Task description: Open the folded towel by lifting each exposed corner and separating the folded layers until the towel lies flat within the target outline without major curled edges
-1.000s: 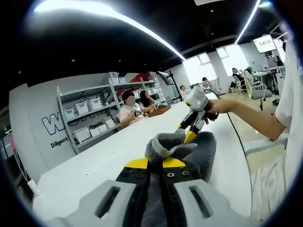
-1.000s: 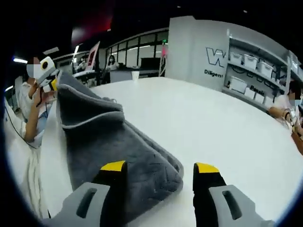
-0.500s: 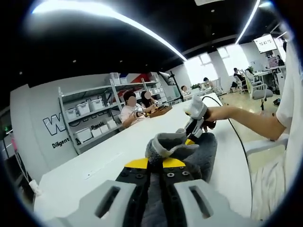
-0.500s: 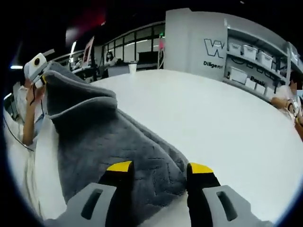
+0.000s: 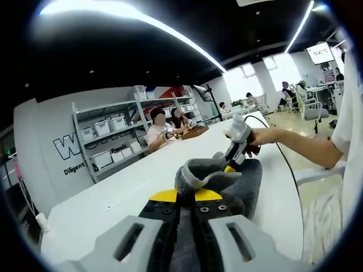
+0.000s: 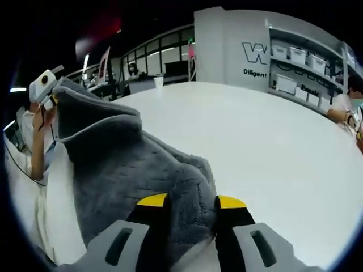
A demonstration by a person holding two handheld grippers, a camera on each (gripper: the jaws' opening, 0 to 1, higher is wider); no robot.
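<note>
Holding one corner of the grey towel (image 5: 199,173) in the left gripper (image 5: 185,199), we have its jaws pinched tight together with a bunched tuft of cloth rising just above the yellow tips, and the rest of the fabric runs away from us toward the right gripper (image 5: 233,160), which shows in the left gripper view at the far end of the cloth in the person's hand (image 5: 252,140). In the right gripper view the right gripper (image 6: 190,203) has its jaws drawn in close on the thick folded edge of the towel (image 6: 125,170), with cloth squeezed between the yellow tips, so we judge that it has hold of that end; the left gripper (image 6: 46,90) appears high at the left of this view, with the towel rising up to it. The towel is therefore gripped at two ends, its lower part resting on the white table (image 6: 272,147) and the rest lifted in a slope. By our reading the corners are picked up and the layers are only starting to come apart: the cloth looks doubled and heaped near the right gripper, with a bound edge (image 6: 96,127) crossing it like a fold. We cannot make out any target outline on the table. What remains, as we judge it, is to draw the two ends apart, shake out the layers, lay the towel flat and smooth any curl.
</note>
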